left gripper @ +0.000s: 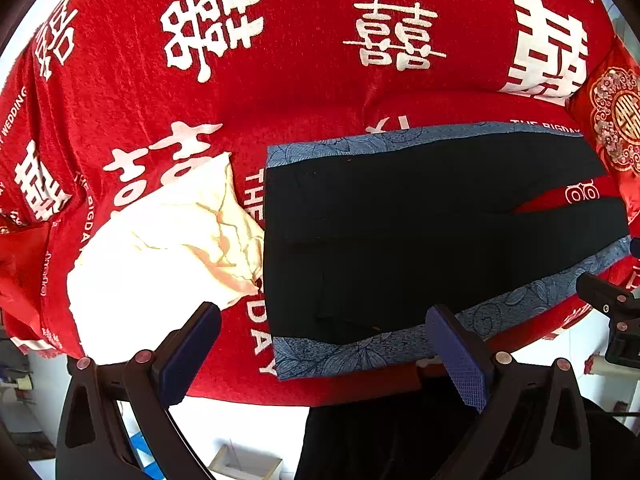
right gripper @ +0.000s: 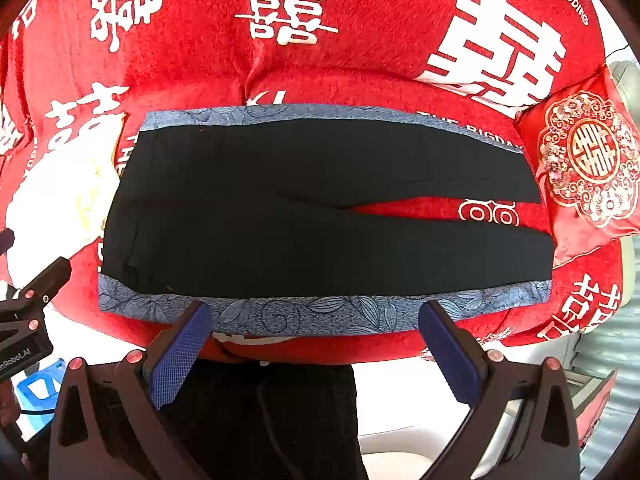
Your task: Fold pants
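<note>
Black pants with blue floral side stripes lie flat on the red sofa cover, waistband to the left and the two legs spread apart to the right. My left gripper hangs open just in front of the near blue stripe, by the waist end. My right gripper is open too, its blue pads straddling the near stripe at the sofa's front edge. Nothing is held between either pair of fingers.
A crumpled cream cloth lies left of the waistband. A red embroidered cushion sits past the leg ends on the right. The red sofa cover with white characters spreads behind. A person's dark legs stand below the sofa edge.
</note>
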A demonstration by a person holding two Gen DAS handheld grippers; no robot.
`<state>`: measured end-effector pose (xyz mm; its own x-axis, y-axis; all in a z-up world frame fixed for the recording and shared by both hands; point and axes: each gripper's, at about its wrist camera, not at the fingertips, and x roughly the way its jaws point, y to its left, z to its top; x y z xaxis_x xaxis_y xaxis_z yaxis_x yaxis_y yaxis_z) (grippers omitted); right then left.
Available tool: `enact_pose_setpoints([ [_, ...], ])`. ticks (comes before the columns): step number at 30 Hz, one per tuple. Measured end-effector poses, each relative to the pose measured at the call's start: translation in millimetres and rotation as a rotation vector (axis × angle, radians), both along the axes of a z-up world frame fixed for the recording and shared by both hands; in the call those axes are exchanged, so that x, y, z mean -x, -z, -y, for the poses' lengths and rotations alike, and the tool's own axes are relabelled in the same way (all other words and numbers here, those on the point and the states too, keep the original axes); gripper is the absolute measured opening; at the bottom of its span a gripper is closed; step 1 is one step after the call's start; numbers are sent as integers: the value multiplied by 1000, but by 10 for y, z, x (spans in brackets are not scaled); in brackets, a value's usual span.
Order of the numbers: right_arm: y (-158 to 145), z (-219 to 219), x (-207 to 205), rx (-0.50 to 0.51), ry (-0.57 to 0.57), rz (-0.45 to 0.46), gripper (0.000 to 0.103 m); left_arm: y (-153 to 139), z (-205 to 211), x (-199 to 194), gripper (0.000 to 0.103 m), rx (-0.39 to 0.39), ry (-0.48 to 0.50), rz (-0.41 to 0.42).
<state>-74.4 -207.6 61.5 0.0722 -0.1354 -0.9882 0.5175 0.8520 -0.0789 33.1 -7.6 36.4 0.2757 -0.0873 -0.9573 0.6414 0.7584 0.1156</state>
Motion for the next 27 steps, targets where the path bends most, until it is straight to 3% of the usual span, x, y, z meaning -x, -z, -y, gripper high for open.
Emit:
enact_pose_setpoints([
  [17,-70,-163,89,51,27,-15,103,-27,-96,32,103,29,39,-6],
  [27,-90,-47,76,58,21,15,103,-88,-109,-2,103,33,-9,23],
])
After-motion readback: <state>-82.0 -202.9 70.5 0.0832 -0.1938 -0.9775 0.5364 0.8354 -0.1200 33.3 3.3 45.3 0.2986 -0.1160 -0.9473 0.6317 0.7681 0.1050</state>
